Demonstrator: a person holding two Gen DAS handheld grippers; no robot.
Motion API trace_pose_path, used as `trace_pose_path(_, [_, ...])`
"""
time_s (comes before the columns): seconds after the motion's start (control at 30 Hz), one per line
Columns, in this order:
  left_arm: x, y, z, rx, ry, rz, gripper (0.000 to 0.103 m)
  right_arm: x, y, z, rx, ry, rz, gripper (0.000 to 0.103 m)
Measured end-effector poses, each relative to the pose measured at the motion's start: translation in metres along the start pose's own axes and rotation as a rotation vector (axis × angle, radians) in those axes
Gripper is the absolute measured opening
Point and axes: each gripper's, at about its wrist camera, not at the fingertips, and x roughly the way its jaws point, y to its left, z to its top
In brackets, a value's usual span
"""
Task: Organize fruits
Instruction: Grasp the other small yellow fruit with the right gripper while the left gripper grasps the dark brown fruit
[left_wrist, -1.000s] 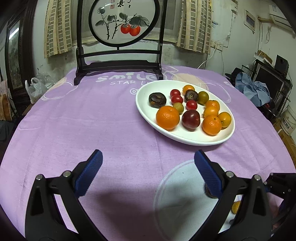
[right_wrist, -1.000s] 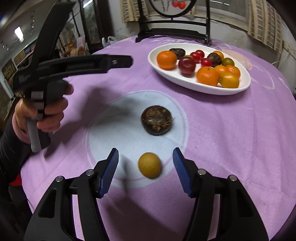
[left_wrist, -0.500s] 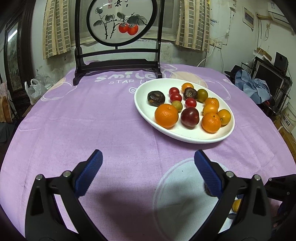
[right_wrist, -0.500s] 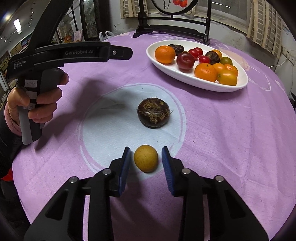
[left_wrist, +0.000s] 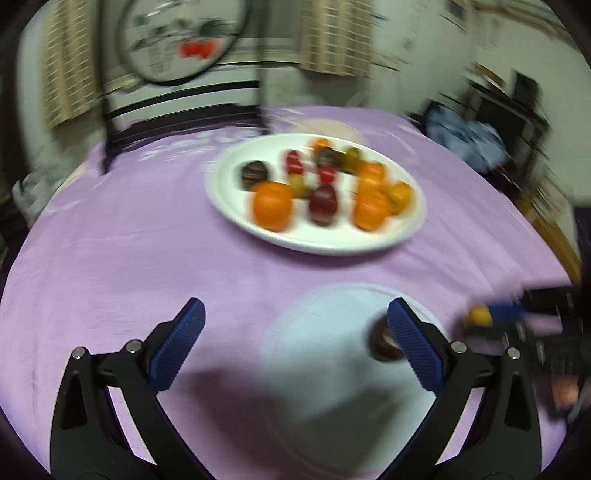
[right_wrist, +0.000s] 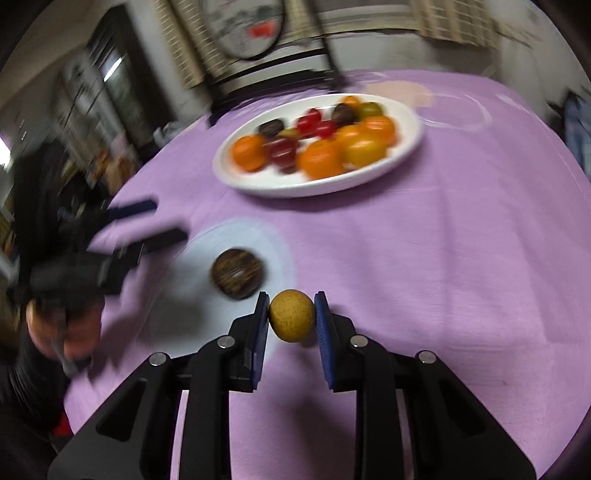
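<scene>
My right gripper (right_wrist: 291, 316) is shut on a small yellow-brown round fruit (right_wrist: 291, 314), lifted just off the purple cloth; the same fruit (left_wrist: 479, 315) shows at the right of the left wrist view. A dark brown flattish fruit (right_wrist: 237, 272) lies on the pale circle of the cloth, just left of the held fruit. In the left wrist view this dark fruit (left_wrist: 384, 341) sits partly behind my right-hand finger. My left gripper (left_wrist: 295, 341) is open and holds nothing. Farther back, a white oval plate (right_wrist: 406, 146) (left_wrist: 221, 192) holds several oranges, plums and small tomatoes.
A black stand with a round painted panel (left_wrist: 177, 40) rises at the table's far edge. A person's hand (right_wrist: 66, 328) holds the left gripper at the left of the right wrist view. Clutter and blue cloth (left_wrist: 469, 136) lie beyond the table on the right.
My right gripper closed on the yellow-brown fruit and lifted it, rolling and shifting toward the plate. My left gripper swung sideways; both views are now blurred.
</scene>
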Motion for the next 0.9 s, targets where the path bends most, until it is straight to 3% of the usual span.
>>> trace_pose_path(0.13, [0.001, -0.036, -0.011, 0.15, 0.008, -0.032, 0.095, -0.006, -0.018, 0.003, 0.086, -0.011, -0.022, 0.026])
trace_pose_path(0.33, [0.015, -0.06, -0.016, 0.226, 0.066, -0.079, 0.071, -0.008, -0.02, 0.001, 0.114, -0.013, -0.019, 0.026])
trace_pose_path(0.57, [0.032, -0.067, -0.019, 0.238, 0.113, -0.071, 0.064, -0.008, -0.021, 0.001, 0.115, -0.013, -0.012, 0.026])
trace_pose_path(0.67, [0.036, -0.067, -0.019, 0.234, 0.127, -0.049, 0.056, -0.009, -0.02, 0.001, 0.112, -0.013, -0.012, 0.026])
trace_pose_path(0.8, [0.037, -0.066, -0.019, 0.224, 0.133, -0.074, 0.046, -0.009, -0.02, 0.001, 0.111, -0.015, -0.019, 0.026])
trace_pose_path(0.9, [0.035, -0.069, -0.021, 0.239, 0.124, -0.063, 0.045, -0.008, -0.02, 0.001, 0.11, -0.013, -0.023, 0.026])
